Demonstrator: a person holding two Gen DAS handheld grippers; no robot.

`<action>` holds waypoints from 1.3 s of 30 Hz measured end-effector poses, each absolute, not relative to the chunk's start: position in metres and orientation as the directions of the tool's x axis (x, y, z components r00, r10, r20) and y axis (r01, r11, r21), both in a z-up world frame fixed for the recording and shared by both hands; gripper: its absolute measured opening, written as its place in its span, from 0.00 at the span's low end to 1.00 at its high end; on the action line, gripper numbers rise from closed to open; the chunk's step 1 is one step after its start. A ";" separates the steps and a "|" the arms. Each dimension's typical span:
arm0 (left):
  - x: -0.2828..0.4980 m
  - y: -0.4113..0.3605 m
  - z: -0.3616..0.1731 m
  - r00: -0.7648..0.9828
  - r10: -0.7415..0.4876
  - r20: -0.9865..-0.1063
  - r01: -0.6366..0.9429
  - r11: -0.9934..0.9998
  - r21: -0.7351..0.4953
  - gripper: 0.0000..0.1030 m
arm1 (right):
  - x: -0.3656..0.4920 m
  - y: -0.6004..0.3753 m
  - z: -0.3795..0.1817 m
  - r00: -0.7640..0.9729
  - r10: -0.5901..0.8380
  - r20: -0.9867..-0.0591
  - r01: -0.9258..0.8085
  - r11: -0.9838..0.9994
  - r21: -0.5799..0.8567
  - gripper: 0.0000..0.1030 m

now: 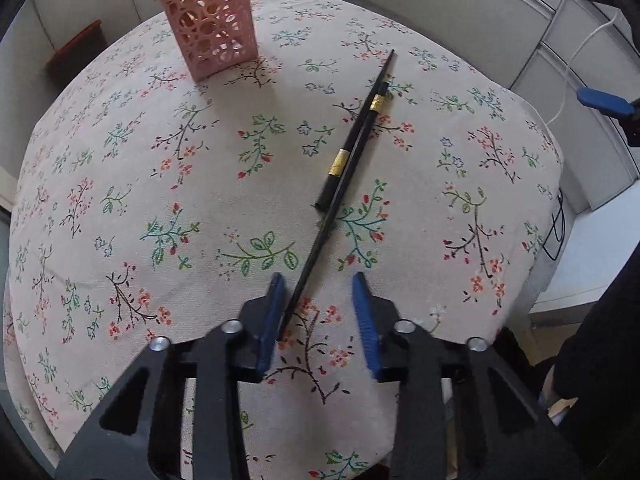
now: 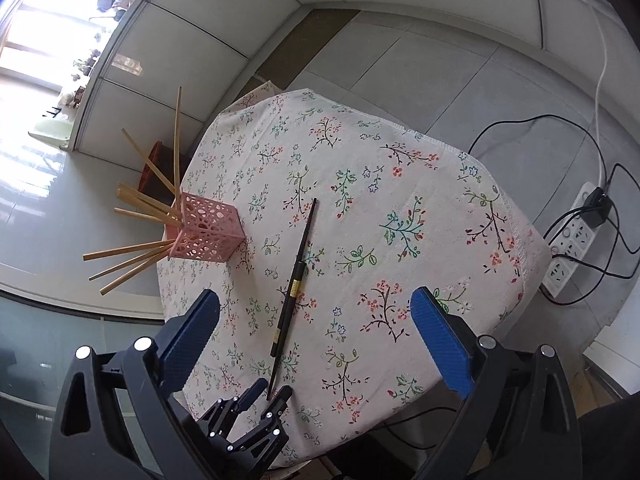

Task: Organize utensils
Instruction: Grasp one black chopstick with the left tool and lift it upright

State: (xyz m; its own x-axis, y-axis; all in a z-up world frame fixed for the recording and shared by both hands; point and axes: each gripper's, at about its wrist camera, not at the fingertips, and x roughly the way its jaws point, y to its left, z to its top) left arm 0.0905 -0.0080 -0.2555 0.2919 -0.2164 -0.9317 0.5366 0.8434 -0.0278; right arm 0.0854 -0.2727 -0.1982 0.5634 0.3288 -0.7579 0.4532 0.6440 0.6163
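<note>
Left gripper [image 1: 318, 308] wide around near tip of long black chopstick [image 1: 344, 184] on floral tablecloth [image 1: 160, 200], contact seemingly on one pad only; right gripper [image 2: 316, 332] wide, empty; centre before closing, then lift toward far-left pink perforated holder [image 1: 212, 28].

Floral cloth [image 2: 360, 208] covering the counter, white power strip [image 2: 570, 248] on the grey floor [image 2: 440, 72] at three o'clock, black cables [image 2: 520, 122] beside it, bright window [image 2: 48, 40] at ten o'clock.
</note>
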 end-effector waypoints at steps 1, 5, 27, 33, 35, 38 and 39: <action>0.089 -0.012 -0.257 0.292 -0.208 -0.933 0.547 0.837 -0.015 0.07 | 0.085 -0.273 -0.199 0.562 0.323 -0.762 0.459 0.645 0.611 0.91; 0.084 -0.014 -0.253 0.306 -0.217 -0.927 0.562 0.827 -0.008 0.03 | 0.087 -0.274 -0.203 0.548 0.298 -0.781 0.479 0.654 0.586 0.91; 0.061 0.045 -0.090 0.655 -0.533 -0.536 0.528 0.830 -0.181 0.03 | 0.196 -0.185 -0.236 0.459 0.137 -0.878 0.417 0.839 0.349 0.91; 0.060 0.070 -0.081 0.685 -0.534 -0.495 0.502 0.839 -0.211 0.03 | 0.232 -0.155 -0.258 0.450 0.048 -0.892 0.424 0.867 0.261 0.86; 0.057 0.075 -0.076 0.688 -0.543 -0.482 0.503 0.835 -0.222 0.03 | 0.241 -0.144 -0.263 0.432 0.000 -0.902 0.415 0.888 0.198 0.84; 0.057 0.080 -0.073 0.692 -0.551 -0.467 0.503 0.831 -0.235 0.03 | 0.246 -0.141 -0.272 0.412 -0.046 -0.910 0.443 0.883 0.156 0.63; 0.056 0.081 -0.071 0.695 -0.552 -0.461 0.503 0.831 -0.237 0.03 | 0.244 -0.141 -0.273 0.415 -0.063 -0.908 0.445 0.884 0.142 0.52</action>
State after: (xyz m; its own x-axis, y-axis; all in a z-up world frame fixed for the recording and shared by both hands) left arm 0.0561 0.0812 -0.0712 0.6947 -0.5517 -0.4615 0.5029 0.8313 -0.2368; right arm 0.2444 -0.1409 -0.2733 0.4146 -0.0632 -0.9078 0.4451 0.8842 0.1418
